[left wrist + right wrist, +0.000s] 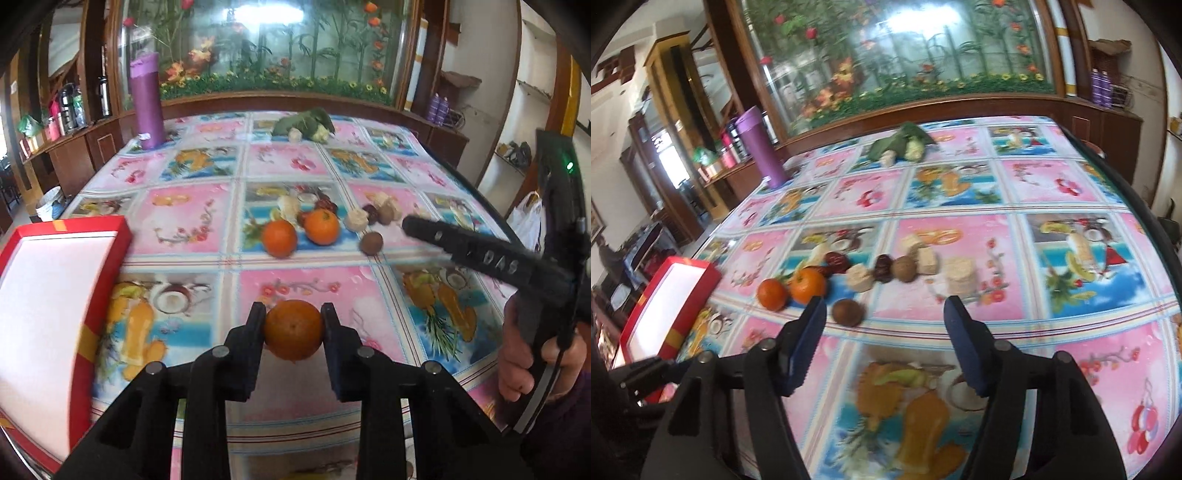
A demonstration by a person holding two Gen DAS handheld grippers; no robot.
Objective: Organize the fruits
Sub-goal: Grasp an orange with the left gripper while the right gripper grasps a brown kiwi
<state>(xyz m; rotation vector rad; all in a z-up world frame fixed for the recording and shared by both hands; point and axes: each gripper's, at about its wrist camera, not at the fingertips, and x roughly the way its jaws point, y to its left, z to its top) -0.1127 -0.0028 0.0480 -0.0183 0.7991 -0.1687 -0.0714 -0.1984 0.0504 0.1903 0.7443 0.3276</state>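
Note:
My left gripper (293, 317) is shut on an orange (293, 329) and holds it above the table. Two more oranges (279, 238) (322, 226) lie mid-table beside a brown kiwi (371, 243), dark red dates (370, 213) and pale cake pieces (356, 220). A red box with a white inside (48, 291) stands at the left. My right gripper (884, 308) is open and empty, above the table just short of the kiwi (848, 312) and the oranges (808, 285) (772, 294). The box shows in the right wrist view (668, 306) too.
A purple bottle (146, 99) stands at the far left of the table (184, 221). A green leafy bundle with cauliflower (306, 125) lies at the far edge. My right gripper's body (480, 254) reaches in from the right in the left wrist view. Wooden cabinets ring the table.

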